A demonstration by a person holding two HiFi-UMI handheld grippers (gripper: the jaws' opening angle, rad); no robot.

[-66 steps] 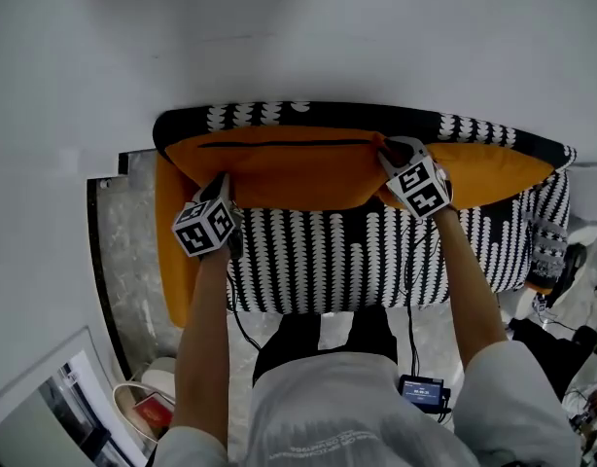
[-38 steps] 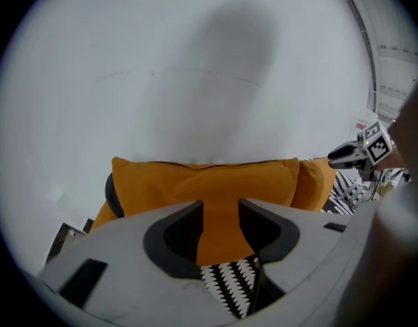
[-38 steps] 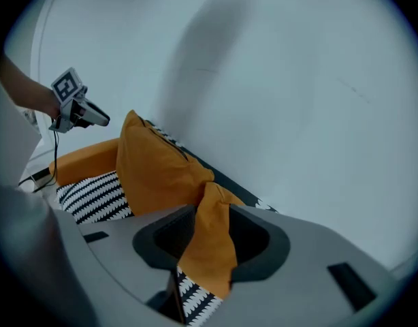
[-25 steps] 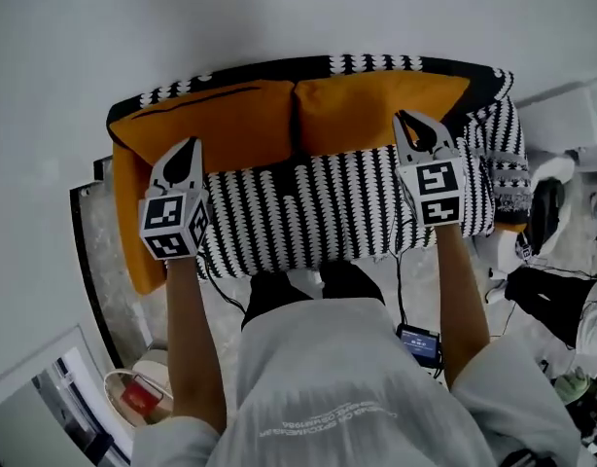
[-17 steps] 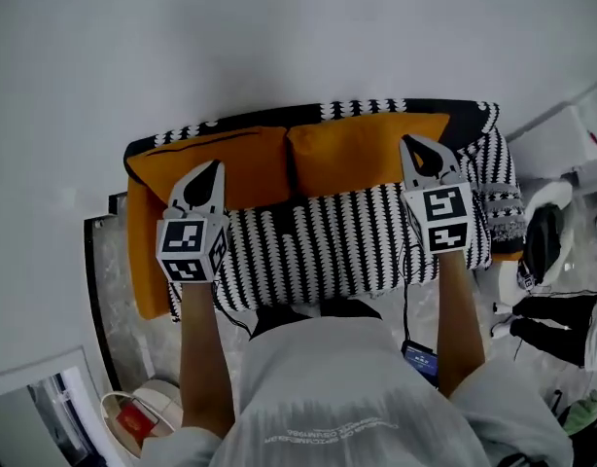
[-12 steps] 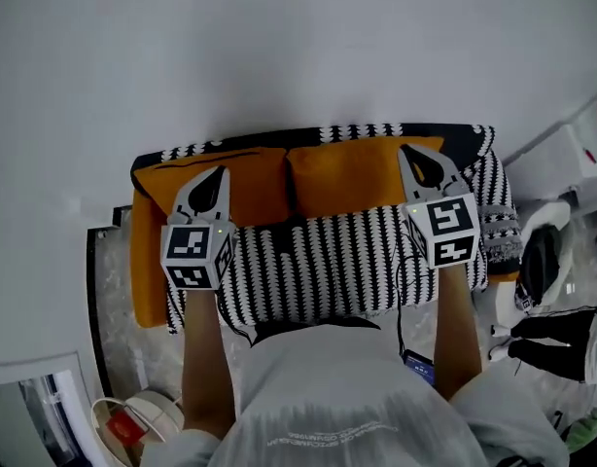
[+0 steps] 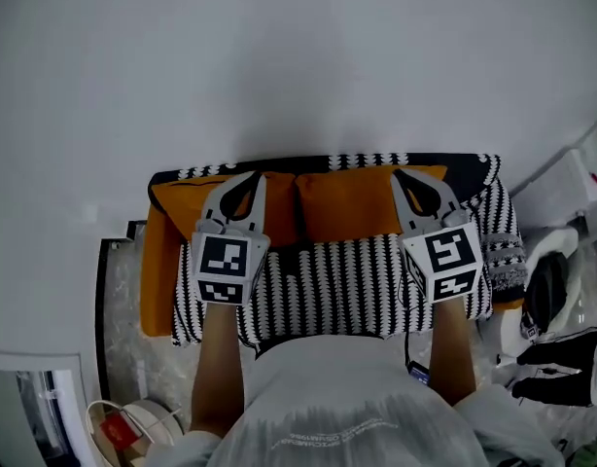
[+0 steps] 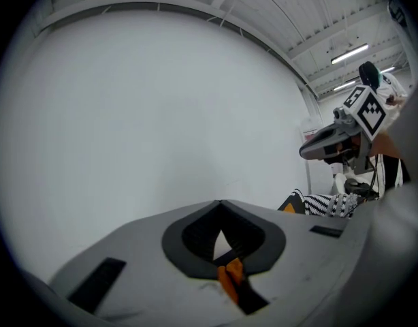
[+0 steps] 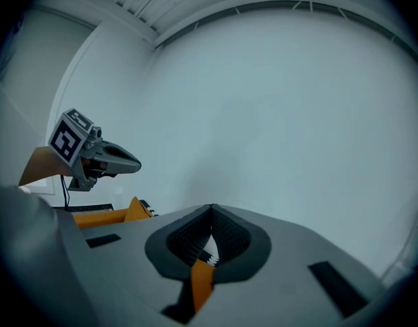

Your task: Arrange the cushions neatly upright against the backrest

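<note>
Low in the frame, the person's forearms (image 7: 219,358) reach up the picture, one tool in each hand. Both the left gripper (image 7: 250,176) and the right gripper (image 7: 400,174) have their jaws pressed together with nothing gripped. Under them lies the sofa seat (image 7: 328,285), covered in black-and-white patterned fabric. Beyond it, at mid frame, two orange cushions stand upright side by side against the backrest (image 7: 318,161). The left cushion (image 7: 178,200) is partly behind the left gripper, and the right cushion (image 7: 347,202) is just beside the right gripper. A white wall (image 7: 279,56) fills the upper frame.
</note>
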